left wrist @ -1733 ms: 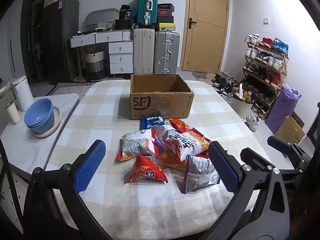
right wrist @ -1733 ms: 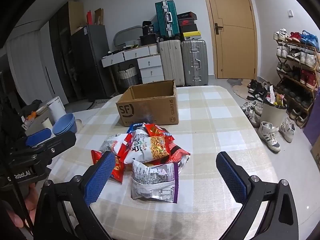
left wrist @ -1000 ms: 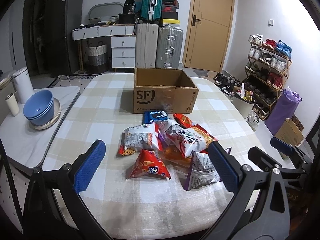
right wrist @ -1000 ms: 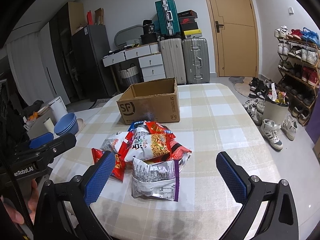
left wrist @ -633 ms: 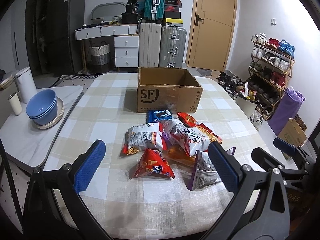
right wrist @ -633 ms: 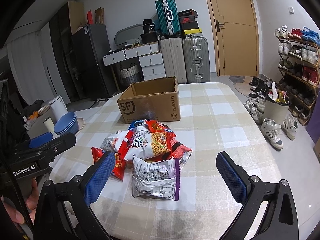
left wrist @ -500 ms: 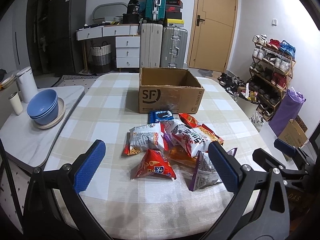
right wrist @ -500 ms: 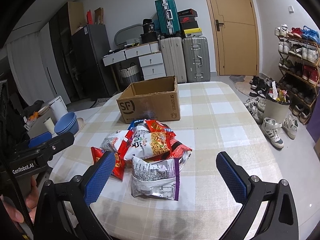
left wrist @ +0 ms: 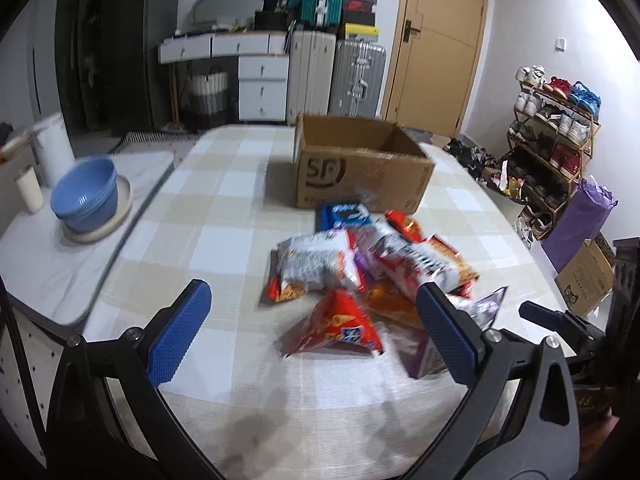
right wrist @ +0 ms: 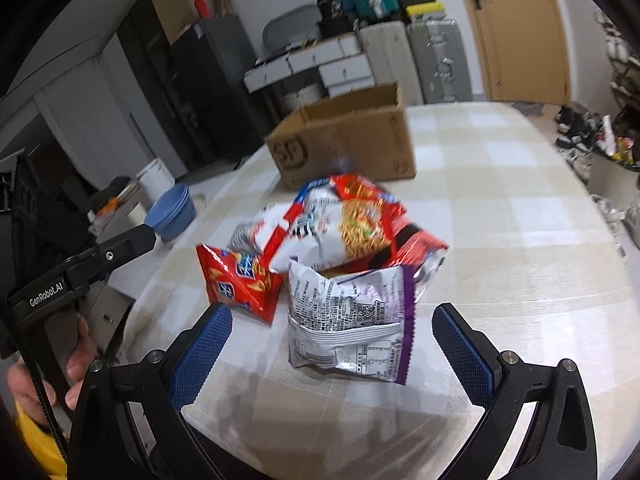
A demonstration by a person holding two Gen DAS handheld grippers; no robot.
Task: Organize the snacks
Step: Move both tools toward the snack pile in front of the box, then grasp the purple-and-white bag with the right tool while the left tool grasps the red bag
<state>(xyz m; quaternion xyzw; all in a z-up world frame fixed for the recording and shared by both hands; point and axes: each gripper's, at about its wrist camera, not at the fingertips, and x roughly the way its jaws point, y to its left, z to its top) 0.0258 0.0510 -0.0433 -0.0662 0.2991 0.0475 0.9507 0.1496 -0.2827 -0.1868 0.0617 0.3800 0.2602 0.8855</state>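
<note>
A: Right gripper — jaws spread wide, nothing held, low centre of its frame. Left gripper — likewise wide open and empty.

B: Stock on the table?

A: One heap of snack bags, mid-frame. Nearest the right gripper: silver-and-purple bag, lying flat, back print up, long axis running away from the camera, crimped end toward the lens. Red triangular bag sits just left of it. Cardboard box — open top, upper centre, well behind the heap.

B: Step in hand?

A: Judged as approach for the first pick — no bag gripped yet. Next move: descend, straddle the silver-and-purple bag across its short width, pinch it, then carry it to the box.
</note>
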